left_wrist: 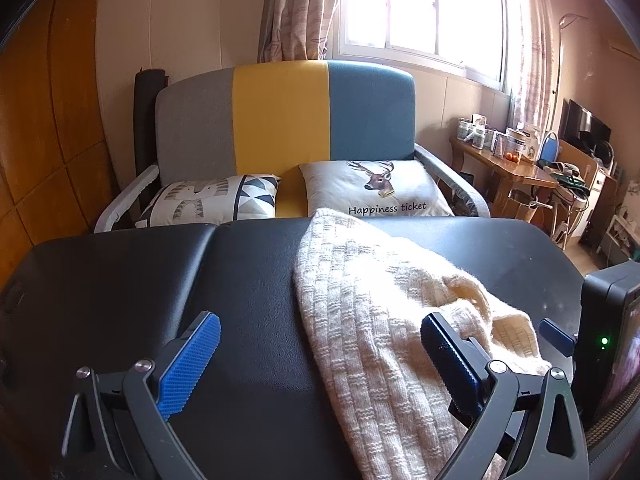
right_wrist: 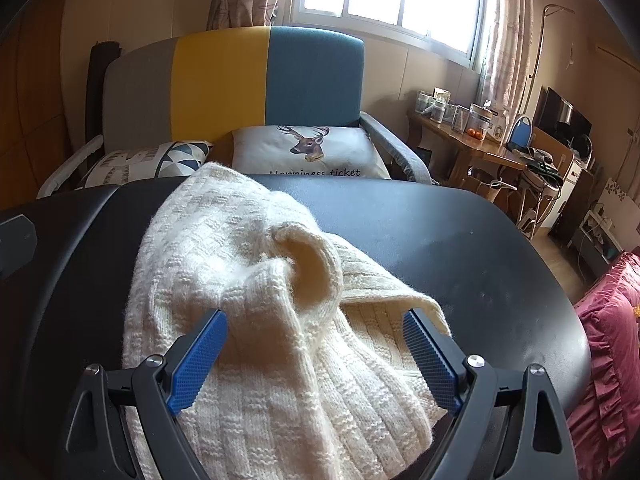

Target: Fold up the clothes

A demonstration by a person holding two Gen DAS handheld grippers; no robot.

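Observation:
A cream knitted sweater (left_wrist: 372, 320) lies on the black padded table (left_wrist: 160, 280), stretching from the far edge toward me. In the left wrist view my left gripper (left_wrist: 320, 344) is open above the sweater's left edge, its right finger over the knit. The right gripper's blue fingertip (left_wrist: 554, 334) shows at the right edge. In the right wrist view the sweater (right_wrist: 280, 320) is bunched, with a rolled cuff or collar (right_wrist: 308, 260) sticking up. My right gripper (right_wrist: 316, 336) stands open, its fingers on either side of that bunched part, holding nothing.
Beyond the black table (right_wrist: 440, 240) stands a grey, yellow and blue sofa (left_wrist: 280, 120) with two cushions (left_wrist: 372, 188). A wooden desk (left_wrist: 504, 160) with jars is at the right, under the window. A magenta ruffled fabric (right_wrist: 608, 340) lies right of the table.

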